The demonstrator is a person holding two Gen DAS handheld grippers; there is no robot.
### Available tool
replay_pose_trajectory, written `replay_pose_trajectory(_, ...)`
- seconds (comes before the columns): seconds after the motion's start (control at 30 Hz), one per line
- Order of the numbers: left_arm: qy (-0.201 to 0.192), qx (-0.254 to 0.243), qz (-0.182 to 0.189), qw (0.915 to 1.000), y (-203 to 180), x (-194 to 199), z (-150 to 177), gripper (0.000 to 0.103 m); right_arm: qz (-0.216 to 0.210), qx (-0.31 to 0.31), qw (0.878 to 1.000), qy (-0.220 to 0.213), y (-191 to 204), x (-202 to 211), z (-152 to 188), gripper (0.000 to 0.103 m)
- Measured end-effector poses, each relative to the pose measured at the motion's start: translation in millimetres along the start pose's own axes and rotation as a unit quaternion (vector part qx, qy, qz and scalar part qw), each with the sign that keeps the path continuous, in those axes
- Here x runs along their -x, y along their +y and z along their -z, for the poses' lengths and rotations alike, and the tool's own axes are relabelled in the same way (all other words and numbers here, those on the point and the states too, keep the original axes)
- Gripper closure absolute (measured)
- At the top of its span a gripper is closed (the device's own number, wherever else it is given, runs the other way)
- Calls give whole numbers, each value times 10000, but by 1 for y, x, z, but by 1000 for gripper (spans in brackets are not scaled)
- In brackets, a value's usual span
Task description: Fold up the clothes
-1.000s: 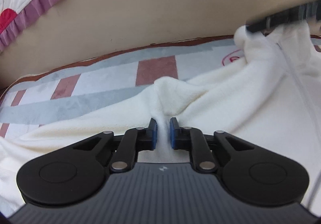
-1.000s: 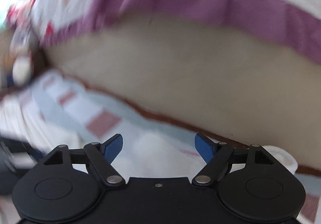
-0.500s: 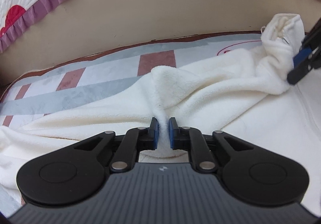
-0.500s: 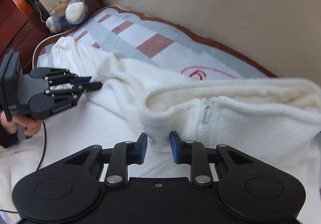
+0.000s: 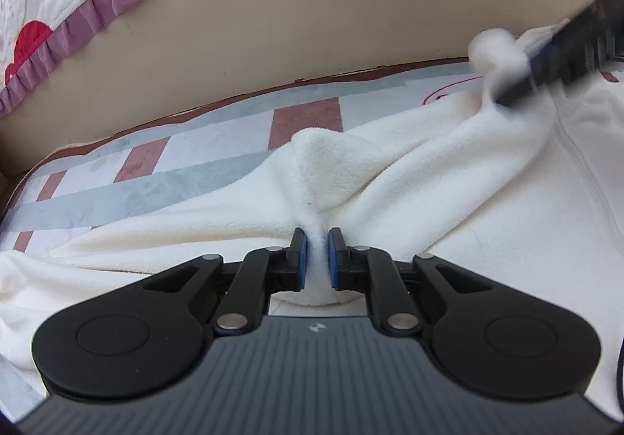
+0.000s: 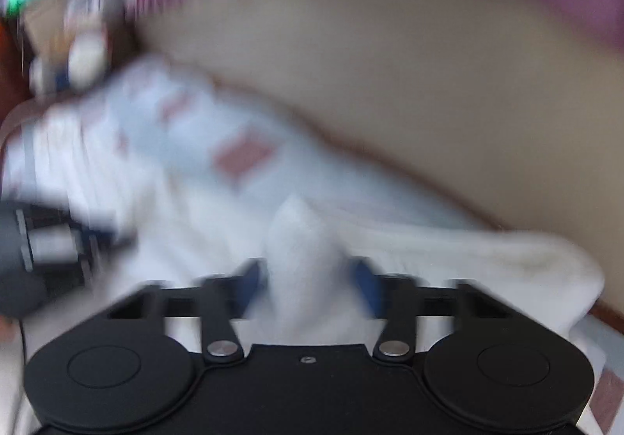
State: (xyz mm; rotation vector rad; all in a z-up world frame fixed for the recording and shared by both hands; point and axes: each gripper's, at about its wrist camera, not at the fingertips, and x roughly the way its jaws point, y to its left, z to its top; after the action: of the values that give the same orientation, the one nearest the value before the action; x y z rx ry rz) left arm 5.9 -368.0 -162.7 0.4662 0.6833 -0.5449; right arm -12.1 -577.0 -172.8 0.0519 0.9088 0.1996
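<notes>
My left gripper (image 5: 316, 253) pinches a ridge of the fleece (image 5: 448, 177) at lower centre; it sprawls over the mat (image 5: 117, 181). Right gripper (image 6: 308, 279) blurred, grip unclear. Mid-fold, I reckon: next needs both grips firm.

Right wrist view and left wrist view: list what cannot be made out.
- Right wrist view: motion blur smears everything; whether the right tool grips the white fleece garment between its pads is unclear.
- Left wrist view: the right tool is a dark streak, cut off by the edge.
- Left wrist view: the left tool hides the fleece's near hem.
- Right wrist view: clutter top left, unidentifiable.
</notes>
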Motion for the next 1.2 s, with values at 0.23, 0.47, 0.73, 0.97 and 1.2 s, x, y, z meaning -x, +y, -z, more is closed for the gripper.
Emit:
replay_pose_trajectory(0.23,-331,48,51,9994,15,-8,-29,94,112,144,9929,-1171,-7,37,-3,88)
replay_pose_trajectory(0.47,-1034,1123,-175,9881,54,-21,-89,94,489,-1376,9660,-2133,-35,24,9,81)
replay_pose_trajectory(0.73,-239,-411,-1009,9938,15,-97,-84,94,808,-1845,9638,-1748,-46,19,9,39)
replay_pose_trajectory(0.97,-188,513,-805,9953,29,-64,-92,84,1197,-1871,9697,-1019,-74,67,18,39)
replay_pose_trajectory(1.2,-1181,-79,322,9925,-34,-10,-95,42,1435,-2093,9648,-690,-121,102,72,38)
